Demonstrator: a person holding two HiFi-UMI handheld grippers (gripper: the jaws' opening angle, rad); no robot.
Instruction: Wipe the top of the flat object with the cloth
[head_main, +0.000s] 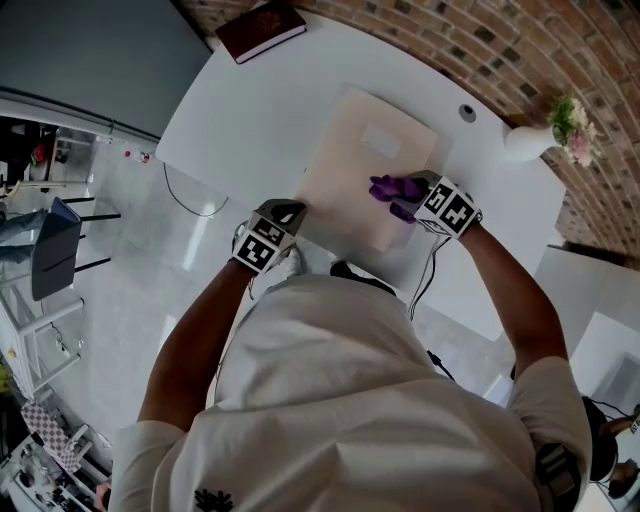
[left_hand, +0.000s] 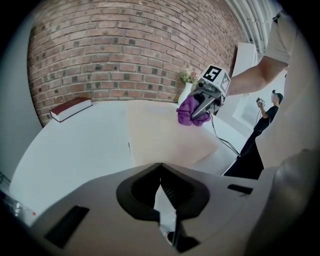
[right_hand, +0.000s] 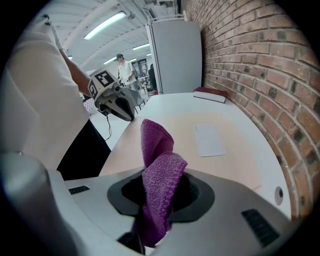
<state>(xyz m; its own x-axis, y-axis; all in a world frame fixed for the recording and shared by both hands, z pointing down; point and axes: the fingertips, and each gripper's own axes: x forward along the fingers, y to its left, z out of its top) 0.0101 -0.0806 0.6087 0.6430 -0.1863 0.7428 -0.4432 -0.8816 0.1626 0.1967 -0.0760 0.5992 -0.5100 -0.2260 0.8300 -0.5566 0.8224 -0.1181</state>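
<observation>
cloth (right_hand: 158, 187), purple and bunched, sits clamped in the jaws of the right gripper (right_hand: 156, 220), one fold standing up out of them. in the head view the cloth rests on the near right part of a pale beige board (head_main: 345, 175), close to that board's right edge. the board lies flat on the white tabletop (head_main: 250, 110) and carries a small pale rectangle (head_main: 381, 142) toward its far side. the left gripper (left_hand: 161, 172) has its jaws together with nothing seen between them; it sits at the board's near left corner, though whether it touches the board is not clear. a dark red book (head_main: 262, 28) lies at the far left end of the tabletop, well apart from the board. a white vase with flowers (head_main: 535, 138) stands at the far right, by the brick wall (right_hand: 260, 60).
</observation>
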